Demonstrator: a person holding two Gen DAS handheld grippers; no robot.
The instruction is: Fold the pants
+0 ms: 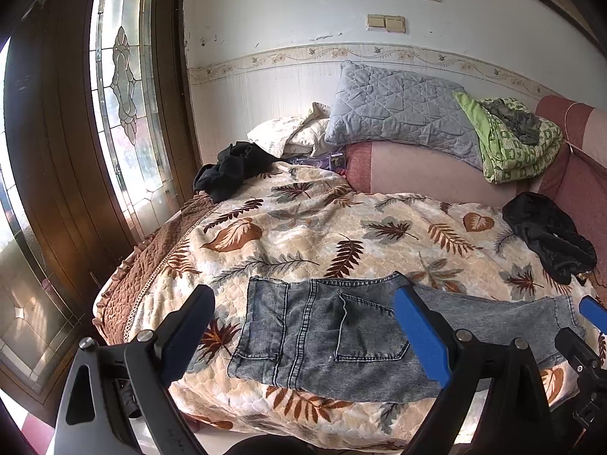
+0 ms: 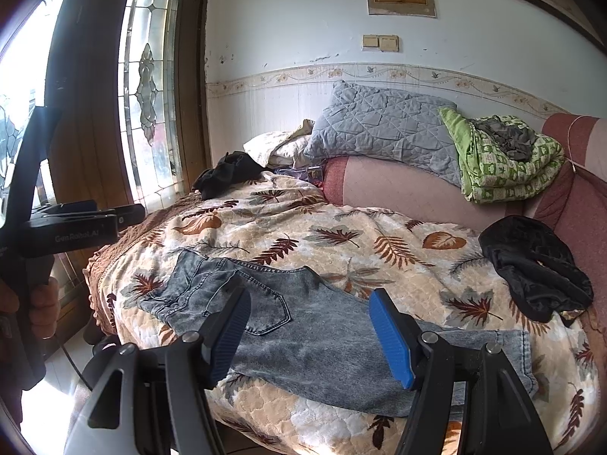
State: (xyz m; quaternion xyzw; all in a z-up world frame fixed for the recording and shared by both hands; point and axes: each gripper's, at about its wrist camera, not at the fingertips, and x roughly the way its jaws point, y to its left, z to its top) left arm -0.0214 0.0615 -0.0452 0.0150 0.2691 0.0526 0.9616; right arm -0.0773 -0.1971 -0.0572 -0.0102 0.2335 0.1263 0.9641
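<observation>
To the far left of the left gripper (image 1: pixel 303 326), a wooden door with a leaded glass panel (image 1: pixel 121 87) is seen. The left gripper is held with its jaws spread wide and nothing between them; the black finger (image 1: pixel 189 335) on its left and the blue-padded finger (image 1: pixel 423 335) on its right hang over the near edge of the bed, and contact with the cloth cannot be told. Directly ahead of and below this gripper, the grey denim pants (image 1: pixel 326 333) are laid flat on the leaf-patterned bedspread (image 1: pixel 303 227), back pockets up, the waist towards the left and the leg running off to the right. Beyond the pants, at the far left, a dark garment (image 1: pixel 231 170) is bunched; a grey quilted pillow (image 1: pixel 398 110) and a folded green blanket (image 1: pixel 519 144) are propped further back.

The right gripper (image 2: pixel 311 333) is likewise held wide apart and grips nothing; the pants (image 2: pixel 322 326) lie just ahead of it, spanning the gap between its fingers. To its right, well apart from the pants, a black garment (image 2: pixel 535 269) is heaped.
</observation>
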